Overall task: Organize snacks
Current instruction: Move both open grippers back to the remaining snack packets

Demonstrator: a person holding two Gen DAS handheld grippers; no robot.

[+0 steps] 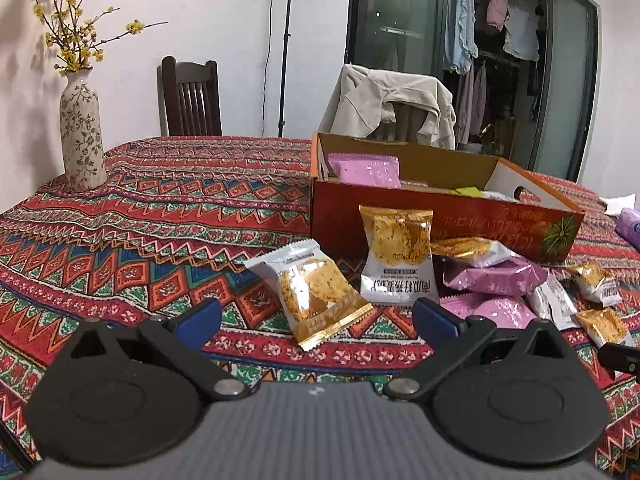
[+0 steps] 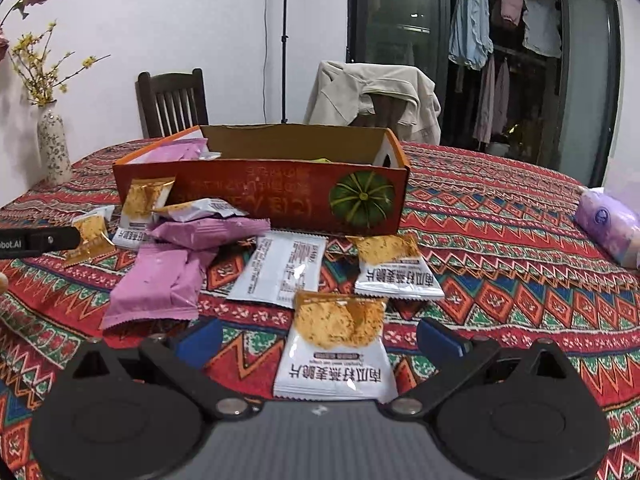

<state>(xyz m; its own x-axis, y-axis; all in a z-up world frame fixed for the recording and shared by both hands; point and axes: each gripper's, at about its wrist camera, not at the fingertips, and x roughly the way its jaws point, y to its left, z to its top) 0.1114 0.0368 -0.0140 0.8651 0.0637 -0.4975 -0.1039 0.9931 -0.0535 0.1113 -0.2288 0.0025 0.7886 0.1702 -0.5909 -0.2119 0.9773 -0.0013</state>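
Note:
A red cardboard box [image 1: 440,216] [image 2: 260,200] with a pumpkin picture stands on the patterned tablecloth; pink packets [image 1: 368,170] lie inside it. Gold-and-white oat crisp packets and pink packets are scattered in front of the box. My left gripper [image 1: 316,318] is open, its blue fingertips either side of a crisp packet [image 1: 316,300] lying flat; another packet [image 1: 396,256] leans upright against the box. My right gripper [image 2: 320,338] is open around a crisp packet [image 2: 336,344]. Pink packets [image 2: 160,284] lie to its left, further crisp packets [image 2: 396,268] ahead.
A flowered vase [image 1: 82,140] with yellow blossoms stands at the table's left. Two chairs [image 1: 192,96] are behind the table, one draped with a beige jacket [image 1: 396,104]. A purple tissue pack [image 2: 608,224] lies on the right. The left gripper's side [image 2: 36,240] shows at the right view's left edge.

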